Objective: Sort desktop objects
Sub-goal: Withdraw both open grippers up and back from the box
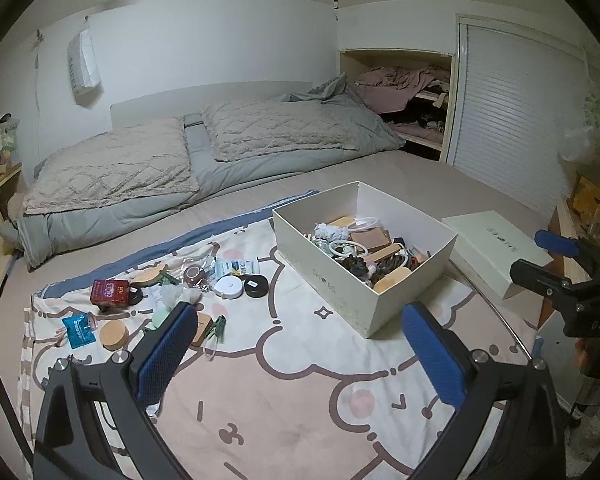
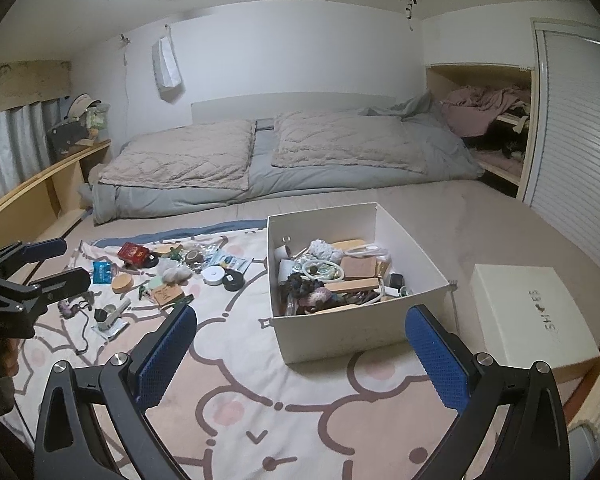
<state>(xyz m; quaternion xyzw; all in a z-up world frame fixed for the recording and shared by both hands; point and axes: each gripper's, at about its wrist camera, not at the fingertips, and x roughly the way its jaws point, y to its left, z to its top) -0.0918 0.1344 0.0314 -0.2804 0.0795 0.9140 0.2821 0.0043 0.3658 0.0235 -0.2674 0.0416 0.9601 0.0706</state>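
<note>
A wide bed [image 2: 480, 216] fills the room, with two quilted pillows [image 2: 340, 140] on a grey duvet along the far wall. Over the near part of the bed lies a pink cartoon-print blanket [image 2: 300, 408], and everything to be sorted sits on it. Toward the right of the blanket stands an open white box [image 2: 340, 340], already holding a jumble of small things: wooden blocks, white rings, cords and dark bits. Its lid [image 2: 532, 312] rests flat on the bed just right of it, apart from the box. Left of the box, a scatter of loose objects is spread over the far-left part of the blanket: a red packet [image 1: 110, 292], a blue sachet [image 1: 78, 330], a round wooden lid [image 1: 114, 335], a white round tape measure [image 1: 229, 287] just beside a black round tin [image 1: 257, 286], and a green clip [image 1: 219, 326] near a wooden block. The left gripper [image 1: 300, 352] hovers above the near blanket with its blue-padded fingers [image 1: 168, 352] spread wide and nothing between them. The right gripper [image 2: 300, 354] hangs likewise over the blanket near the box's front wall, its fingers [image 2: 436, 356] also spread apart and empty.
</note>
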